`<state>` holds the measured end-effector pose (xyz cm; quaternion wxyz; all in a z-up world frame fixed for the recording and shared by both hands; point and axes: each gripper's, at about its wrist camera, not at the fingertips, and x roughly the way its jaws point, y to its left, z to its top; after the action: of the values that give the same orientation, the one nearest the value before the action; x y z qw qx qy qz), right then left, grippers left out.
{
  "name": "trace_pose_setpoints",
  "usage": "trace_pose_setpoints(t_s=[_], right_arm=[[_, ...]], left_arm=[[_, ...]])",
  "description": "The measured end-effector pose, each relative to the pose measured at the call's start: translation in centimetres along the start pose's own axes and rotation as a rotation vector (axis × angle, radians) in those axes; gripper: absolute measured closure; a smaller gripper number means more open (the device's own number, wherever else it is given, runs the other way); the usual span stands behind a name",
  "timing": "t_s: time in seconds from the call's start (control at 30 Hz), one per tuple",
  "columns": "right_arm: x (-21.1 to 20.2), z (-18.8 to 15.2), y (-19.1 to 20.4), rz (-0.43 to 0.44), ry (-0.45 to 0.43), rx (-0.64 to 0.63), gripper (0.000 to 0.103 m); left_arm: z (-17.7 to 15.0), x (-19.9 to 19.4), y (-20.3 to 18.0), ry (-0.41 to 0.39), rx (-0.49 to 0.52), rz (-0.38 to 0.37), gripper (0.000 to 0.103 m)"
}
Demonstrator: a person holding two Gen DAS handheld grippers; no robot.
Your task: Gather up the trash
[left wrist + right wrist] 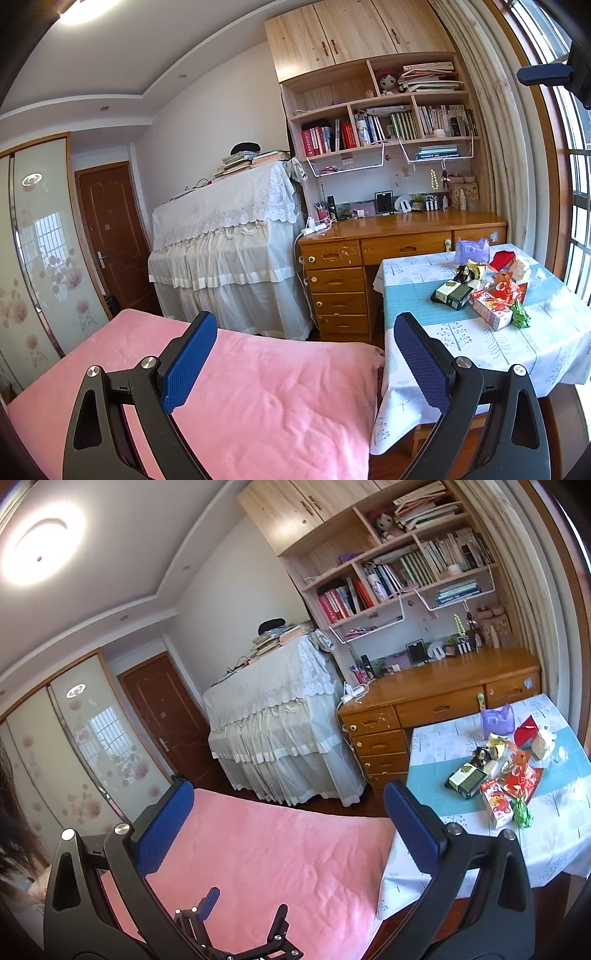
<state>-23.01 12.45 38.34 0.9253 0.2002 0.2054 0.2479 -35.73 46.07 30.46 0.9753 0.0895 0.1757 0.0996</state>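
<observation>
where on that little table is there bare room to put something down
The table is bare along its near-left part, between the green box and the edge by the pink bed. The far-right part is crowded with wrappers and a purple bag.

The left hand-held gripper has two black plastic arms with triangular cut-outs, each tipped by a blue pad with a fine dotted grip texture — round silver screws sit at the pivots. The right hand-held gripper is built the same — black frame, blue textured pads, silver screw heads.
</observation>
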Motion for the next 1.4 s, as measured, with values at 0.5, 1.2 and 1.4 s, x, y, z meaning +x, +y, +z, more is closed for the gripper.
trace_pose_setpoints(t_s=[0.5, 1.2, 1.4], right_arm=[[-0.7, 0.7, -4.7, -0.121, -0.013, 0.11, 0.001], [-9.4, 2.1, -15.8, -0.564, -0.257, -0.31, 0.001], [-15.6, 0.5, -22.9, -0.555, -0.226, -0.24, 0.001]], left_arm=[[2.4, 3.9, -3.2, 0.028, -0.001, -0.032, 0.005], [12.8, 0.6, -17.3, 0.037, -0.052, -0.076, 0.005], [16.3, -1.6, -25.2, 0.086, -0.173, -0.207, 0.005]])
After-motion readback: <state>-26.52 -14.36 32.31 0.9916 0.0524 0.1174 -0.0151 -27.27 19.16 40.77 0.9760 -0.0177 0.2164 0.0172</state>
